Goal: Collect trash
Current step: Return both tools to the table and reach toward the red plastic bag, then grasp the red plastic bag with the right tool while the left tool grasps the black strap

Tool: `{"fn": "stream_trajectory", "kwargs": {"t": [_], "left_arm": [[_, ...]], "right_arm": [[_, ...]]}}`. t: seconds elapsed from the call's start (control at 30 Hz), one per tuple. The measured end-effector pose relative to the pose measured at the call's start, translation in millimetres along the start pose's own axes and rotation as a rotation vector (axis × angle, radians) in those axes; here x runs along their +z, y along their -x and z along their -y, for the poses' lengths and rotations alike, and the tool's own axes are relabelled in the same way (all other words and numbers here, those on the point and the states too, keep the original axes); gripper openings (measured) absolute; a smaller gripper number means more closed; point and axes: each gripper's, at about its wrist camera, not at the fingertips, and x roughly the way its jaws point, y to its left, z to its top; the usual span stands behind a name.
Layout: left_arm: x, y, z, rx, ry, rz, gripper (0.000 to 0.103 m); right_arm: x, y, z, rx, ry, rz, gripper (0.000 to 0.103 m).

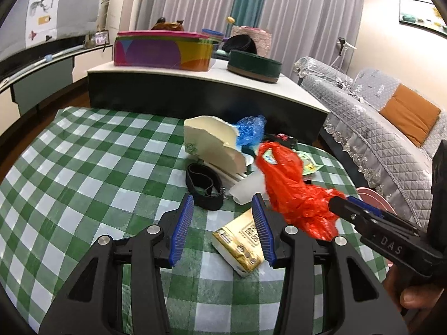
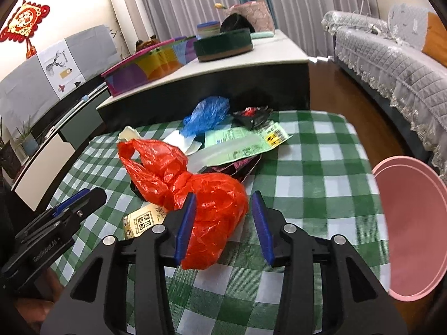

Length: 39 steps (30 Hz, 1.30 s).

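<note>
Trash lies on a green checked tablecloth [image 1: 83, 167]: a red plastic bag [image 1: 293, 189] [image 2: 195, 195], a gold tissue pack [image 1: 240, 240] [image 2: 142, 219], a cream torn carton [image 1: 212, 142], a blue plastic bag [image 1: 250, 129] [image 2: 206, 114], a black band [image 1: 205, 185] and green printed wrappers [image 2: 245, 142]. My left gripper [image 1: 225, 229] is open above the tissue pack. My right gripper [image 2: 223, 229] [image 1: 343, 206] is open, with the red bag's lower bulge between its fingers, against the left one.
A pink bin [image 2: 410, 237] stands off the table's right edge. Behind the table is a low dark cabinet [image 1: 195, 97] with a colourful box [image 1: 162, 53] and a green round tin [image 1: 254, 64]. A grey sofa [image 1: 391, 128] is at the right.
</note>
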Motion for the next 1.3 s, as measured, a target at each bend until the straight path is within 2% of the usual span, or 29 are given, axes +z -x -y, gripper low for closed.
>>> {"fn": "stream_trajectory", "kwargs": {"t": [0.17,0.3,0.33,0.37,0.53,0.8,0.87,0.9,1.0,1.3], "left_arm": [[1,-19,-6,0.015,0.023,-0.033,0.043],[1,-33,-6,0.030,0.027,-0.054,0.043],[1,-36,-5,0.035,0.024,-0.059,0.043],[2,-40,-4,0.040,0.024,-0.067,0.043],[5,-54,-4,0.054,0.035,-0.094,0.043],[9,-75,-3,0.072,0.041,-0.139,0.043],[10,-78,-2,0.076,0.037,-0.153,0.039],[9,-79,-2,0.077,0.036,-0.162,0.030],[8,-79,-2,0.064,0.033,-0.166,0.018],[10,-58,-4,0.079,0.031,-0.122,0.010]], "right_arm": [[0,-10,-2,0.029,0.006,-0.018,0.040],[-1,-13,-4,0.045,0.020,-0.021,0.032],[-1,-13,-5,0.046,0.027,-0.022,0.024],[-1,-14,-6,0.046,0.034,-0.024,0.021],[1,-13,-3,0.071,0.026,-0.027,0.012],[2,-8,-6,0.070,0.047,-0.012,0.010],[1,-6,-6,0.066,0.048,-0.009,0.010],[1,-6,-5,0.066,0.047,-0.009,0.010],[2,-5,-3,0.065,0.037,-0.006,0.010],[3,9,-7,0.044,0.060,0.025,0.009]]}}
